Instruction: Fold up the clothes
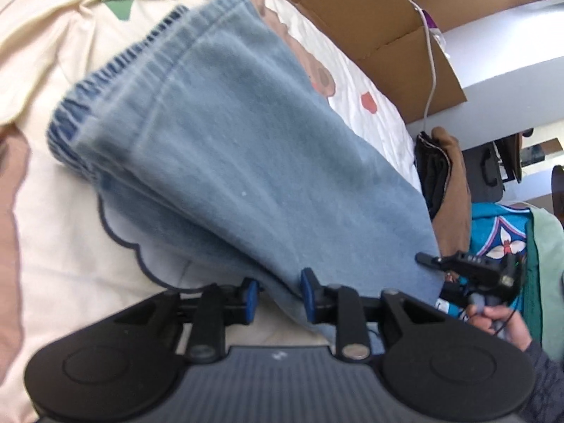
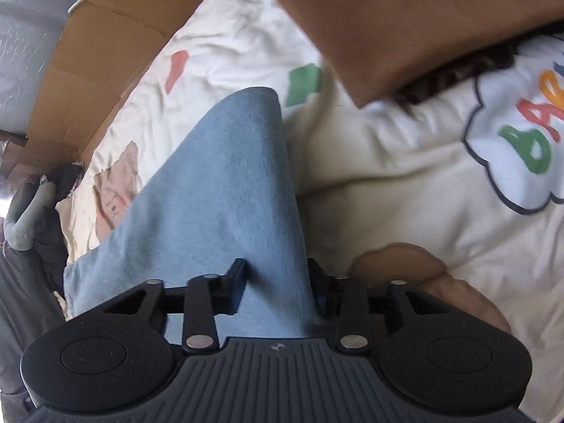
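Note:
Light-blue denim trousers (image 1: pixel 225 148) lie folded on the cream bedsheet (image 1: pixel 70 246), with their gathered waistband (image 1: pixel 105 81) at the far left end. My left gripper (image 1: pixel 279 298) sits at the near edge of the fold. The blue cloth fills the gap between its blue-padded fingers, so it is shut on that edge. In the right wrist view the same trousers (image 2: pixel 225 183) run away from me as a tapering strip. My right gripper (image 2: pixel 276 285) straddles that strip with its jaws apart. The cloth lies flat and unpinched between them.
A person's hand (image 1: pixel 500 320) holds the right gripper at the cloth's right corner. A brown garment (image 2: pixel 405 28) lies beyond the trousers, and a cardboard box (image 2: pixel 105 56) stands along the bed's edge. A white top with coloured letters (image 2: pixel 521 134) lies at the right, and teal patterned cloth (image 1: pixel 500 232) at the bedside.

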Tool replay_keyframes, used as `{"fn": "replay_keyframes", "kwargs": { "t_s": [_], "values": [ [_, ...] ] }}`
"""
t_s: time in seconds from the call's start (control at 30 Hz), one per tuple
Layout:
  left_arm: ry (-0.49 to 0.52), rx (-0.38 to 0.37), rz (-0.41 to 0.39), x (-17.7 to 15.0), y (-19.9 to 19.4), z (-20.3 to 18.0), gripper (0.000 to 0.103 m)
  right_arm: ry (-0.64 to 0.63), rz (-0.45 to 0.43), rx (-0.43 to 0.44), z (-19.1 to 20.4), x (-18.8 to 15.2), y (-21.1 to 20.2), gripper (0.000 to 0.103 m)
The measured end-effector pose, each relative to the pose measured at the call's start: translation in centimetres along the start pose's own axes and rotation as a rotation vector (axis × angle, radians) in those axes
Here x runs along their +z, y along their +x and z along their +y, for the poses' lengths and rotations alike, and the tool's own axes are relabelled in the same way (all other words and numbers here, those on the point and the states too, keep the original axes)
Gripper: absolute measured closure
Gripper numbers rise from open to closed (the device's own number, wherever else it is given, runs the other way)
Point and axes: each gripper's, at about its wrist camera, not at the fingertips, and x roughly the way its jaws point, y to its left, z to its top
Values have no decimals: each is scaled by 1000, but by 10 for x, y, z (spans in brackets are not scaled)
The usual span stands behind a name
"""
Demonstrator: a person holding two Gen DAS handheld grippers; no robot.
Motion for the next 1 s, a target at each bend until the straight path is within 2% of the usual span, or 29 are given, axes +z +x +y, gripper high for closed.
{"fn": "replay_keyframes", "kwargs": {
  "t_s": [0.07,0.17,0.3,0.43,0.47,0.5,0.53,0.6,0.7,0.9,1.0],
  "values": [
    [-13,-11,-8,2,0,-1,77,-23,22,-20,-6,-6,1,49],
    [-20,-14,-56,1,-10,-2,77,-60,70,-17,-15,-14,1,44],
    [-20,-52,-110,3,-22,-4,77,-53,99,23,-32,-25,-3,43],
    [-16,-78,-162,12,-38,-4,77,-68,124,-3,-32,-38,-8,44],
    [-9,-73,-175,15,-40,-5,77,-81,134,-19,-31,-41,-10,51],
    [-1,-66,-190,17,-42,-6,77,-84,143,-31,-29,-41,-12,63],
    [3,-59,-202,19,-44,-6,77,-82,151,-41,-26,-41,-14,67],
    [0,-55,-222,23,-49,-4,77,-88,169,-54,-20,-40,-19,88],
    [3,-47,-253,28,-57,-1,77,-118,181,-58,-8,-39,-32,92],
    [-16,-37,-305,33,-75,13,77,-97,175,-58,-3,-35,-49,93],
    [-32,-16,-327,33,-85,25,76,-90,173,-135,1,-35,-48,87]
  ]
}}
